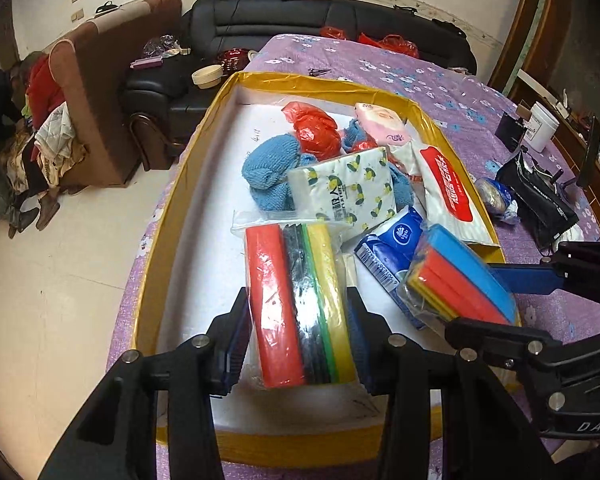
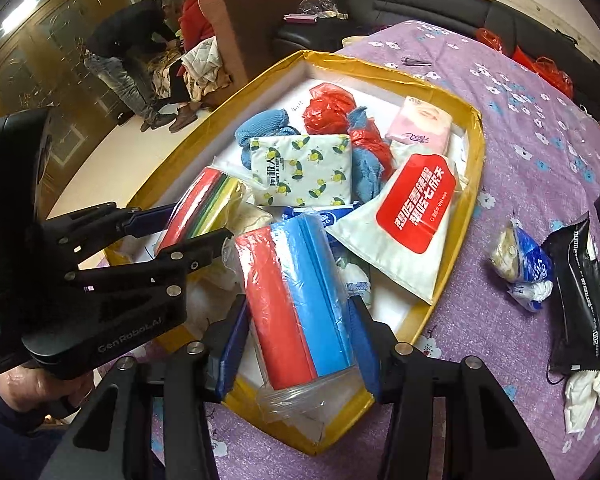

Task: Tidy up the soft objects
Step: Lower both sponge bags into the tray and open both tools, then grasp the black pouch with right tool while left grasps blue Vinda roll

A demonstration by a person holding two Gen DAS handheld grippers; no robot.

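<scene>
Purple cloth w/ little flowers covers your worktop (image 1: 440,80), & a big flat box w/ a yellow rim (image 1: 172,216) sits on it. Behind it you see a black sofa (image 1: 300,20), a brown armchair (image 1: 112,92) w/ clothes piled by it, & a pale floor (image 1: 60,280). Someone in dark clothes bends over near the armchair (image 2: 128,52).

Your left tongs (image 1: 298,312) are pinching a clear bag of sponges, red, black, green & yellow (image 1: 300,308), low over the near part of the box. Your right tongs (image 2: 300,312) are pinching another bag of sponges, red & blue (image 2: 296,300), over the near right corner of the box.

Deeper in the box lie a lemon-print tissue pack (image 1: 348,188), a blue towel (image 1: 264,172), a red plastic bag (image 1: 316,128), a pink tissue pack (image 1: 380,120), a white pack w/ a red label (image 1: 448,188) & a blue tissue pack (image 1: 392,248).

Right of the box, on the cloth, are a black pouch (image 2: 584,292), a small blue-and-white bundle (image 2: 524,264) & a white tub (image 1: 542,126).
</scene>
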